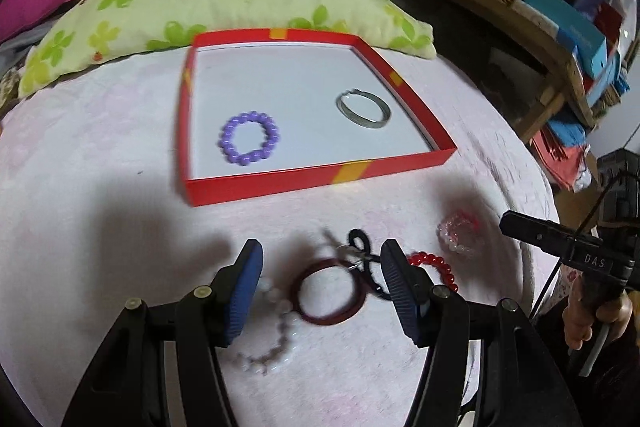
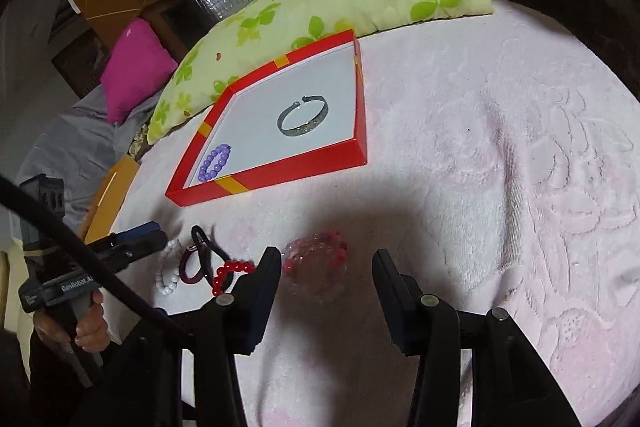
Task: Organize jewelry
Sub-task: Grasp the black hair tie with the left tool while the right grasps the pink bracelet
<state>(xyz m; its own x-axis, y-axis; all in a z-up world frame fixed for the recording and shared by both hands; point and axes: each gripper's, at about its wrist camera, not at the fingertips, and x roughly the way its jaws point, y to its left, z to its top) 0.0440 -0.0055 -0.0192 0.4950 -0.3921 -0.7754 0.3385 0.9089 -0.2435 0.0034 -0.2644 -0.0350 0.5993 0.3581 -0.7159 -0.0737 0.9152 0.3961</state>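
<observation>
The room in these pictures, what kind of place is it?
Probably a bedroom at home: the jewelry lies on a pink bedspread, with a flowered pillow behind the red box and cluttered shelves nearby.

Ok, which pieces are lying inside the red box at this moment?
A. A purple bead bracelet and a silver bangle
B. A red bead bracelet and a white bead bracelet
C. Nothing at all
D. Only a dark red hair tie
A: the red box holds the purple bead bracelet and the silver bangle; the other pieces lie outside it on the pink cloth.
</observation>
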